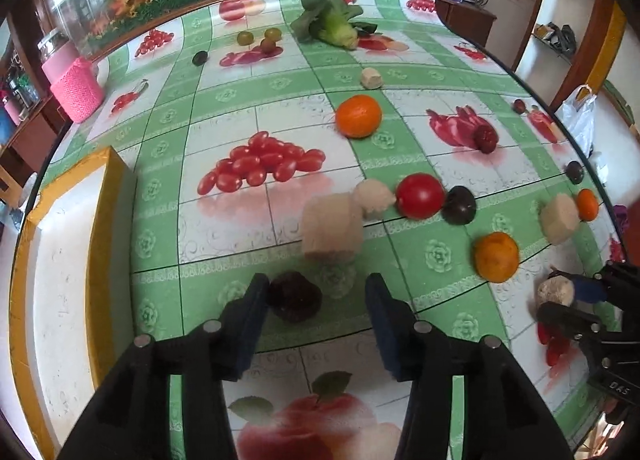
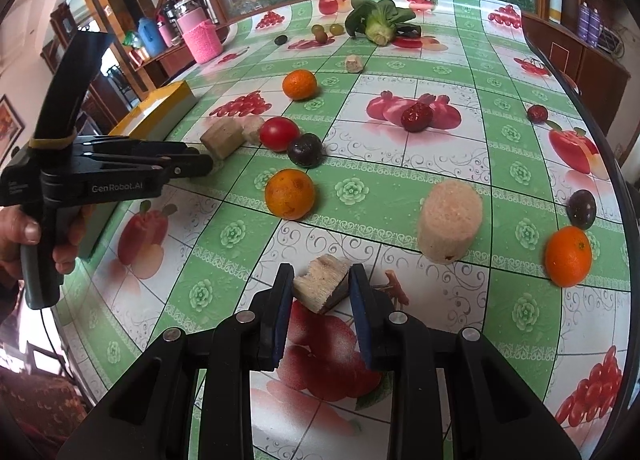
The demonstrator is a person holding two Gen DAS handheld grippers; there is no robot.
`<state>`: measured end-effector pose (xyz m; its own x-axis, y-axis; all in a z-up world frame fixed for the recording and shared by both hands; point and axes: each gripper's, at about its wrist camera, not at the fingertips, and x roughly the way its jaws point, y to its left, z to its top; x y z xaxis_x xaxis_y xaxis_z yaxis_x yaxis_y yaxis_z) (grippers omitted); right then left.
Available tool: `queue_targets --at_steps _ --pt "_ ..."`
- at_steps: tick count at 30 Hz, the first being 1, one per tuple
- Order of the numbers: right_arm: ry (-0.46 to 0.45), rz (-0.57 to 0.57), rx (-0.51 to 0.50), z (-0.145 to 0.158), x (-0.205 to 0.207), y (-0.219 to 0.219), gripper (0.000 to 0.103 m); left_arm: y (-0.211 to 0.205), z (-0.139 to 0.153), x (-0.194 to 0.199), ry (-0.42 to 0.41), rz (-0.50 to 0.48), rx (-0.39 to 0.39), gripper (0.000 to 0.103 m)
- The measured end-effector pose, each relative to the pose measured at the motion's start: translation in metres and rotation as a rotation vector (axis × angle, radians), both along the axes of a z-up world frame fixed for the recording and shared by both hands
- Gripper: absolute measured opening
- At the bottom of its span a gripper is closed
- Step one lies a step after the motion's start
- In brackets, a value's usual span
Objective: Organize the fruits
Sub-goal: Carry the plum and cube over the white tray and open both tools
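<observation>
My left gripper (image 1: 316, 292) points down at the table and is open. A dark red fruit (image 1: 294, 296) lies between its fingers, against the left pad and well apart from the right one. A pale cube (image 1: 332, 226) sits just beyond it. My right gripper (image 2: 320, 280) is shut on a pale fibrous chunk (image 2: 322, 286) low over the table; the left wrist view shows the right gripper (image 1: 576, 298) and the chunk (image 1: 554, 292) at its right edge. From the right wrist, the left gripper (image 2: 196, 164) comes in from the left, held by a hand (image 2: 30, 228); the dark fruit is hidden there.
Oranges (image 1: 358, 116) (image 1: 496, 256) (image 2: 568, 256), a tomato (image 1: 420, 196), dark round fruits (image 1: 460, 204) (image 2: 582, 208), a red date (image 2: 416, 116), pale chunks (image 2: 450, 216) (image 1: 374, 78), grapes (image 1: 246, 38) and a leafy green (image 1: 332, 24) lie scattered. A yellow-edged box (image 1: 96, 244) stands left; a pink jar (image 1: 74, 80) far left.
</observation>
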<state>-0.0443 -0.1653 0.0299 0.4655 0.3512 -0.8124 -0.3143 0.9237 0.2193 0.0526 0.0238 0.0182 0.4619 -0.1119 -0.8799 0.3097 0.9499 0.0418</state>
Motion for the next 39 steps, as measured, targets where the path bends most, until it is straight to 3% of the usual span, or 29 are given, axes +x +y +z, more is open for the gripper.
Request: queue_targets --at_steps 2,4,5,8,12,17,26,34,39 --pt "-0.003 0.003 -0.006 0.0 0.001 0.0 0.028 0.002 -0.006 0.002 -0.002 0.017 0.01 0.052" --pt "-0.007 0.007 -0.014 -0.001 0.001 0.001 0.028 0.009 -0.005 0.005 -0.022 0.064 -0.015 0.03" --pt "-0.009 0.009 -0.017 -0.001 0.002 0.001 0.028 0.014 -0.005 0.007 -0.019 0.092 -0.019 0.027" --pt "-0.018 0.016 -0.016 0.0 0.001 0.0 0.028 0.027 -0.003 0.005 0.018 0.145 -0.092 0.027" --pt "-0.029 0.016 0.004 0.004 -0.004 -0.003 0.027 0.027 0.002 -0.017 0.018 0.15 -0.105 0.026" --pt "-0.06 0.042 0.009 0.013 -0.012 -0.002 0.027 0.028 0.011 -0.051 0.024 0.183 -0.179 0.027" --pt "-0.099 0.064 -0.028 0.029 -0.019 0.024 0.027 0.05 0.041 -0.08 -0.04 0.181 -0.297 0.027" --pt "-0.077 0.092 0.015 0.039 -0.004 0.083 0.027 0.119 0.05 -0.092 -0.075 0.244 -0.335 0.027" --pt "-0.08 0.159 0.034 0.05 0.015 0.137 0.027 0.17 0.046 -0.098 -0.11 0.31 -0.282 0.027"
